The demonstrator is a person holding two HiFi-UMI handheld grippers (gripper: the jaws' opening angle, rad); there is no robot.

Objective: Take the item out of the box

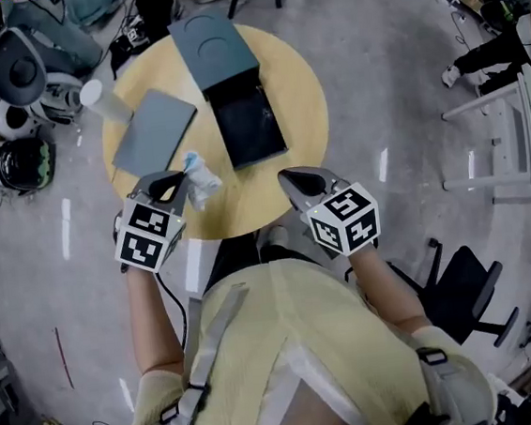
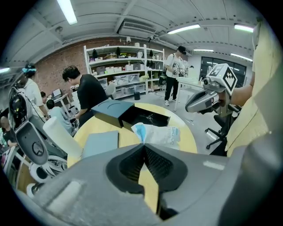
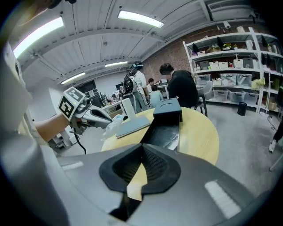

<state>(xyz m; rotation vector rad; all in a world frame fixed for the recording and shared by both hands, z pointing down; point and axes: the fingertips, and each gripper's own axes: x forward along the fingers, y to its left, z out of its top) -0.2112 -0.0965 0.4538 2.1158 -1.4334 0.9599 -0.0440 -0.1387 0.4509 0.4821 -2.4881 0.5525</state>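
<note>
On the round yellow table (image 1: 302,90) lies an open dark box (image 1: 249,122) with a black lining; its grey-blue lid (image 1: 213,42) rests at the far end. A white and blue plastic packet (image 1: 200,176) lies outside the box near the table's front left. My left gripper (image 1: 175,181) is shut on the corner of this packet (image 2: 161,134), which fans out from the closed jaws. At the table's front right edge my right gripper (image 1: 290,178) is shut and holds nothing. In the right gripper view the box (image 3: 166,128) lies straight ahead.
A flat grey panel (image 1: 155,131) lies left of the box. A white roll (image 1: 103,99) stands by the table's left edge. Office chairs (image 1: 462,290) and equipment ring the table. People stand by shelves (image 2: 119,70) beyond it.
</note>
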